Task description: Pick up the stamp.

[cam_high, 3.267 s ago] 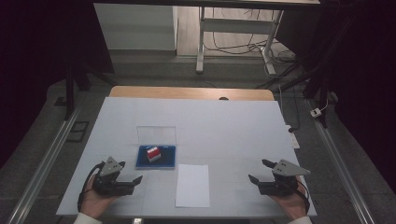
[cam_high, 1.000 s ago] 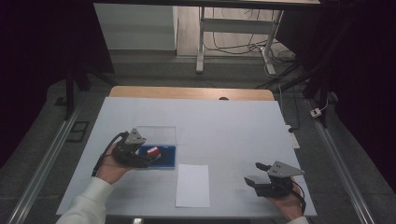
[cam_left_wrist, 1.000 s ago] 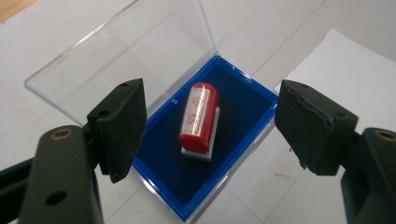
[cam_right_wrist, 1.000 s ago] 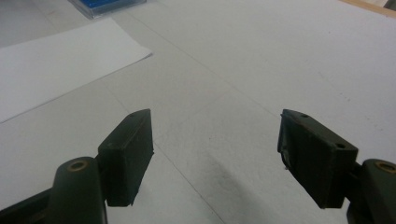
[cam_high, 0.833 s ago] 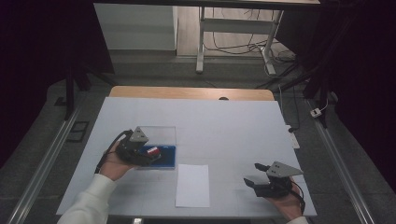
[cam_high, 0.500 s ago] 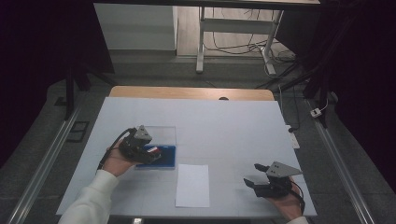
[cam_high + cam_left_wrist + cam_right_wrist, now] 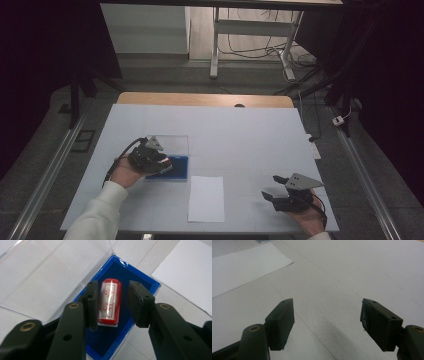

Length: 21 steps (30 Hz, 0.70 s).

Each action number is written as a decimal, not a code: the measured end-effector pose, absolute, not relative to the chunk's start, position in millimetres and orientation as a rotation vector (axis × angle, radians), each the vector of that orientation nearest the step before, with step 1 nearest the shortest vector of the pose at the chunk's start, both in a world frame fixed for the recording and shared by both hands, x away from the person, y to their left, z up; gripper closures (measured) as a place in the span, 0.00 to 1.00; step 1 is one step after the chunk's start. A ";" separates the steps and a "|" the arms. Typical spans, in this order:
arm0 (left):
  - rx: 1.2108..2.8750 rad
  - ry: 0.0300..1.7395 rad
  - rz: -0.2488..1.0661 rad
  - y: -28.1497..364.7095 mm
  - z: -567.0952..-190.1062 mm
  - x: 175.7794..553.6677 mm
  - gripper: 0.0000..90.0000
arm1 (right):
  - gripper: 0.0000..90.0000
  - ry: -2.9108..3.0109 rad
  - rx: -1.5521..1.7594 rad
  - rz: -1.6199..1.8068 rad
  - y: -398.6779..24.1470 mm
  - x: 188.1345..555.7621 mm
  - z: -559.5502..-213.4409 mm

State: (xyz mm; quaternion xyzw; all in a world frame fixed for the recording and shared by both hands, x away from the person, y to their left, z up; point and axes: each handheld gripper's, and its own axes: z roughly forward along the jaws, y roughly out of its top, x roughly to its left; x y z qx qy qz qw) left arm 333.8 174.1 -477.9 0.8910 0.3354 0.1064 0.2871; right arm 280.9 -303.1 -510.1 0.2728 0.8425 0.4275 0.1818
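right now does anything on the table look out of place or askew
Nothing stands out. The red stamp lies on its side in the blue box, its clear lid open flat behind. The left claw brackets the stamp. The white paper lies flat and square to the table edge.

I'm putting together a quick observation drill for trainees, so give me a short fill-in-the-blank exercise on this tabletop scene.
1. The red stamp lies inside a box whose lining is ____.
2. The stamp sits between the jaws of the ____ gripper.
3. The white sheet of paper lies on the table between the box and the ____ gripper.
4. The box's clear lid lies ____, flat beside the box.

Missing words: blue; left; right; open
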 end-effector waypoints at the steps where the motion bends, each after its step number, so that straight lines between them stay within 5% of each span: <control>1: 2.380 0.896 0.284 174.1 -477.9 333.8 0.70 | 0.30 2.378 0.769 1.206 -303.4 280.9 -510.0; 21: 2.413 0.913 0.270 172.8 -481.7 336.4 0.78 | 0.32 2.352 0.813 1.220 -310.7 282.1 -508.3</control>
